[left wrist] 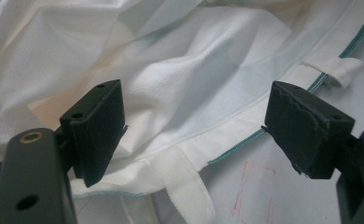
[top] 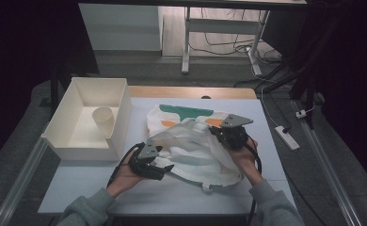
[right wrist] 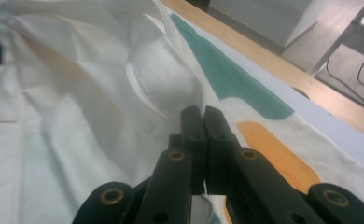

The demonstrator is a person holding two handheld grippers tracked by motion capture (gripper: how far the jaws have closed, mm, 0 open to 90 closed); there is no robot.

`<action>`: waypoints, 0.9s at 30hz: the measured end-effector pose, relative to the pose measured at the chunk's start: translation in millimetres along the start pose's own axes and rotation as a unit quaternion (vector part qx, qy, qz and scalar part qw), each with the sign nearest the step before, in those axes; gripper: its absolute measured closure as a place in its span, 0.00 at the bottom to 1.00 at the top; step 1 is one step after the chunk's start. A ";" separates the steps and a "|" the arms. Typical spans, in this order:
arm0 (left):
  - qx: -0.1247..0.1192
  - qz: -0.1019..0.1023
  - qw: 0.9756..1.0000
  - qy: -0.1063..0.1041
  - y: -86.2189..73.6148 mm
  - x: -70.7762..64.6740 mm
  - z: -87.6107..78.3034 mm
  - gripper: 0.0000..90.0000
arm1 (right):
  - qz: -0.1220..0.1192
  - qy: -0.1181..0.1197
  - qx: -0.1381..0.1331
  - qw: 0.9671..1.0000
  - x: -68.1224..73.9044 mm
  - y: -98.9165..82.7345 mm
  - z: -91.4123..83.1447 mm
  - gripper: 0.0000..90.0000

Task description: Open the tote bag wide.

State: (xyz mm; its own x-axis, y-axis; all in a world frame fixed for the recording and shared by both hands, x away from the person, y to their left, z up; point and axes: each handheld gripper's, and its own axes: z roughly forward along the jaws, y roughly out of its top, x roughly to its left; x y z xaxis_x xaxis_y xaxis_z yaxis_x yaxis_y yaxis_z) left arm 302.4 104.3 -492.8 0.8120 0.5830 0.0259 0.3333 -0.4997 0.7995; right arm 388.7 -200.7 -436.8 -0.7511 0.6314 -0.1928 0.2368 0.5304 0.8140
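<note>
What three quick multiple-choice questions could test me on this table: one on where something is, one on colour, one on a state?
1. Where is the cup?
A in the box
B on the garment
C on the floor

2. Which colours mark the garment?
A red, black
B green, orange
C purple, yellow

3. How is the right hand-held gripper?
A wide open
B lying on the floor
C shut on the garment

Answers: A, it stands inside the box; B, green and orange patches show; C, cloth is pinched between its jaws.
</note>
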 end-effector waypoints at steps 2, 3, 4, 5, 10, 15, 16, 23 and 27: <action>0.000 0.001 1.000 -0.001 0.9 -0.3 0.8 0.23 | 0.010 -0.002 0.004 1.000 -7.8 -3.1 5.3 0.98; -0.001 0.000 1.000 -0.001 1.3 -0.4 1.2 0.23 | 0.014 -0.001 0.008 1.000 -11.6 -5.2 7.7 0.98; -0.001 0.000 1.000 -0.003 1.7 -0.3 1.6 0.23 | 0.021 0.000 0.010 1.000 -15.1 -7.8 10.2 0.98; -0.002 0.000 1.000 -0.004 2.3 -0.1 1.9 0.23 | 0.026 -0.002 0.013 1.000 -18.3 -10.3 12.5 0.98; -0.007 0.001 1.000 -0.005 6.9 0.5 2.4 0.23 | 0.054 0.001 0.031 0.998 -34.6 -24.2 27.7 0.98; -0.010 0.004 1.000 -0.007 10.8 0.1 2.2 0.24 | 0.061 0.006 0.045 0.997 -40.6 -30.3 37.3 0.98; -0.011 0.006 1.000 -0.009 11.8 -0.2 1.7 0.25 | 0.064 0.007 0.047 0.997 -41.9 -31.9 39.2 0.98; -0.012 0.028 0.999 -0.020 19.7 -6.3 -0.3 0.29 | 0.074 0.015 0.061 0.995 -45.7 -38.2 45.9 0.98; 0.000 0.050 0.998 -0.032 23.4 -12.8 3.9 0.30 | 0.074 0.017 0.062 0.995 -45.8 -39.0 46.4 0.98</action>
State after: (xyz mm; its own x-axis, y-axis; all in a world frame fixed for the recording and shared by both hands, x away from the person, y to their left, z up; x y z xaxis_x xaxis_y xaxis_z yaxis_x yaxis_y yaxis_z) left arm 301.6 82.7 -476.7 0.8702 0.4881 0.0677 0.2490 -0.5542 0.7943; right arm 442.4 -224.1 -485.1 -0.7218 0.6898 -0.0561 0.4188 0.4999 0.7581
